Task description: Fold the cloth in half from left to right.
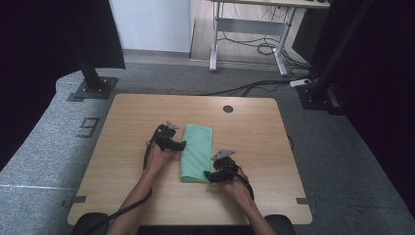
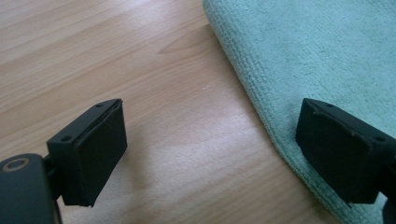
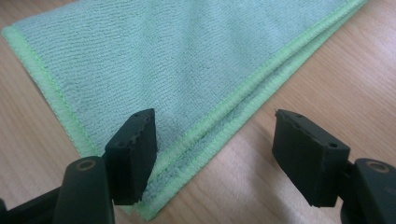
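Observation:
A green cloth [image 1: 197,152], folded into a narrow strip, lies in the middle of the wooden table [image 1: 254,137]. My left gripper [image 1: 182,145] is at the strip's left long side. In the left gripper view it [image 2: 215,149] is open, one jaw over bare wood and the other over the cloth's [image 2: 317,51] rounded fold. My right gripper [image 1: 209,175] is at the near right corner. In the right gripper view it [image 3: 222,154] is open and straddles the stacked hemmed edges of the cloth [image 3: 177,60], gripping nothing.
A round black cable hole [image 1: 228,108] sits near the table's far edge. On the grey floor mat beyond stand a black stand base [image 1: 93,88] at the left, another desk's legs [image 1: 244,39] and loose cables [image 1: 254,85].

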A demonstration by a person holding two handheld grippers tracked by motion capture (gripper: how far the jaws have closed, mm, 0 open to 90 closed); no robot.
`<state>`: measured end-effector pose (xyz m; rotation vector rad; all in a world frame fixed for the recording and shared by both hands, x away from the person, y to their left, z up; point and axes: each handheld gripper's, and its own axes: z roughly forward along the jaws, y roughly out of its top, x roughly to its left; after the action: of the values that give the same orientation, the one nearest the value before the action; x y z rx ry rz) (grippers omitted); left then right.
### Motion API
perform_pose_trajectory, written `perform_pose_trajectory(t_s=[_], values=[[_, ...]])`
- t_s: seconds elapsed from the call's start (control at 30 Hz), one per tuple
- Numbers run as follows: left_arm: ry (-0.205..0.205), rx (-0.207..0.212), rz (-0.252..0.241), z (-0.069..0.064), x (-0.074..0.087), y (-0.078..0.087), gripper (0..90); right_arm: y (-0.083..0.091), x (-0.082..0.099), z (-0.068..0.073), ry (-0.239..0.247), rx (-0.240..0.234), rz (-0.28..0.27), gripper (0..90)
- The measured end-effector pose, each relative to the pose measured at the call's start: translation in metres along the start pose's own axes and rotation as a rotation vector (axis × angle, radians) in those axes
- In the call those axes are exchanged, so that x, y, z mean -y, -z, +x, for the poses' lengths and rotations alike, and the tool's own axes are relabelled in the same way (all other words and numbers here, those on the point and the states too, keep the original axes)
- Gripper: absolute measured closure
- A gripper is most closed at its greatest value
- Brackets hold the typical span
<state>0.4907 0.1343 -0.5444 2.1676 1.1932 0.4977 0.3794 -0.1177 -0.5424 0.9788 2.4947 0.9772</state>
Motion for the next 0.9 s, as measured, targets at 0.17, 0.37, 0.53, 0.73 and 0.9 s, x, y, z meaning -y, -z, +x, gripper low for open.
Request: perform_pose_trajectory(t_s=[0.17,0.37,0.53,0.73,0.9], values=[[0.004,0.0,-0.009,0.0,0.001,0.0,7.4,-0.001,0.0,-0.001,-0.011,-0.003,-0.003,30.9],[-0.025,0.001,-0.037,-0.006,-0.003,0.012,8.4,0.001,-0.001,-0.002,-0.022,-0.013,-0.001,33.7],[-0.052,0.029,-0.055,-0.012,0.001,0.026,8.3,0.004,0.0,-0.002,-0.032,-0.024,-0.005,43.5],[-0.056,0.067,-0.058,-0.015,0.012,0.04,5.5,0.007,-0.001,-0.004,-0.034,-0.025,-0.019,42.7],[-0.059,0.106,-0.063,-0.018,0.021,0.051,3.9,0.012,-0.002,-0.007,-0.037,-0.021,-0.029,35.5]])
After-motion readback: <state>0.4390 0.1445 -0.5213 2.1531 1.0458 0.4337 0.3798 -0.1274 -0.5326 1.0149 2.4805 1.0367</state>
